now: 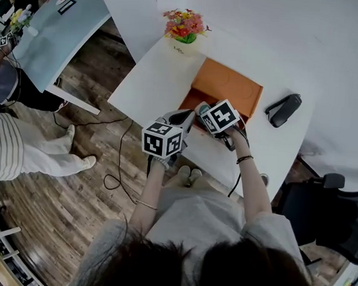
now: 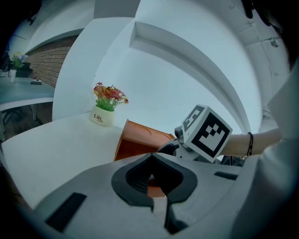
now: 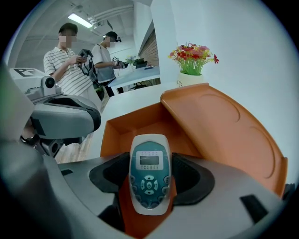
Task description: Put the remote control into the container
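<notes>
The remote control [image 3: 149, 170], white with a teal button face and a small screen, is clamped between the jaws of my right gripper [image 3: 149, 186]. It points into the open orange container [image 3: 140, 123], just above the front wall. The container's lid [image 3: 224, 130] leans back to the right. In the head view the container [image 1: 230, 88] sits mid-table with my right gripper [image 1: 205, 112] at its near edge. My left gripper [image 1: 182, 119] hovers beside it, just left of the container's near corner. The left gripper's jaws [image 2: 158, 198] are shut with nothing held.
A pot of flowers [image 1: 185, 28] stands at the table's far corner. A black object [image 1: 283, 109] lies right of the container. The table's near edge [image 1: 169, 116] runs under my grippers. Two people [image 3: 77, 65] stand across the room by another table.
</notes>
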`<action>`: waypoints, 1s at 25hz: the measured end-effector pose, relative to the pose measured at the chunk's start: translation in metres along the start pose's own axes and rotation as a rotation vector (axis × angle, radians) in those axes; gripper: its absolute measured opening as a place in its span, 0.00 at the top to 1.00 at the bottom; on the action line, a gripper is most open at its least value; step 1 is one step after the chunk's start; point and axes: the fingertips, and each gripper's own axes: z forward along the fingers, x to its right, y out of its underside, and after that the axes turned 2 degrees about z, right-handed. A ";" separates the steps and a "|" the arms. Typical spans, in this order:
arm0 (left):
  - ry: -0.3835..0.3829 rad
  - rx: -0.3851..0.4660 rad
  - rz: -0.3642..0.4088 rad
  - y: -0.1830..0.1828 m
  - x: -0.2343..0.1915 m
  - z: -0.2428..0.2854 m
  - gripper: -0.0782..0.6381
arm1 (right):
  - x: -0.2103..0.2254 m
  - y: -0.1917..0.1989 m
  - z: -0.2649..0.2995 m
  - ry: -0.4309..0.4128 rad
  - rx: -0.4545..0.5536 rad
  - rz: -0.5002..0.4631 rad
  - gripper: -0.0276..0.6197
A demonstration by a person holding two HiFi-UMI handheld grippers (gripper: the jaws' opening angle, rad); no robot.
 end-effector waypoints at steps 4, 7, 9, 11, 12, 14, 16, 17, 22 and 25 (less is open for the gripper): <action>0.002 -0.011 0.000 0.002 -0.001 0.000 0.89 | 0.001 0.003 0.005 0.014 -0.023 0.005 0.52; -0.002 -0.016 -0.002 0.003 -0.002 -0.002 0.89 | 0.001 0.006 0.007 0.028 -0.037 -0.004 0.52; -0.002 -0.017 -0.004 0.004 -0.004 -0.003 0.89 | 0.001 0.005 0.008 0.032 -0.040 -0.009 0.52; 0.001 -0.019 -0.007 0.004 -0.004 -0.002 0.89 | 0.001 0.005 0.009 0.034 -0.044 -0.017 0.52; 0.004 -0.020 -0.008 0.004 -0.004 -0.001 0.89 | 0.001 0.006 0.009 0.034 -0.045 -0.019 0.52; 0.008 -0.023 -0.008 0.006 -0.004 0.000 0.89 | 0.001 0.006 0.009 0.035 -0.042 -0.020 0.52; 0.010 -0.026 -0.008 0.006 -0.003 0.000 0.89 | 0.000 0.006 0.010 0.039 -0.037 -0.025 0.52; 0.011 -0.027 -0.008 0.007 -0.003 0.001 0.89 | 0.000 0.006 0.010 0.042 -0.035 -0.028 0.52; 0.014 -0.027 -0.007 0.006 -0.002 0.002 0.89 | -0.002 0.007 0.009 0.036 -0.015 -0.020 0.52; 0.016 -0.029 -0.006 0.006 -0.002 0.002 0.89 | -0.002 0.006 0.008 0.026 0.006 0.003 0.52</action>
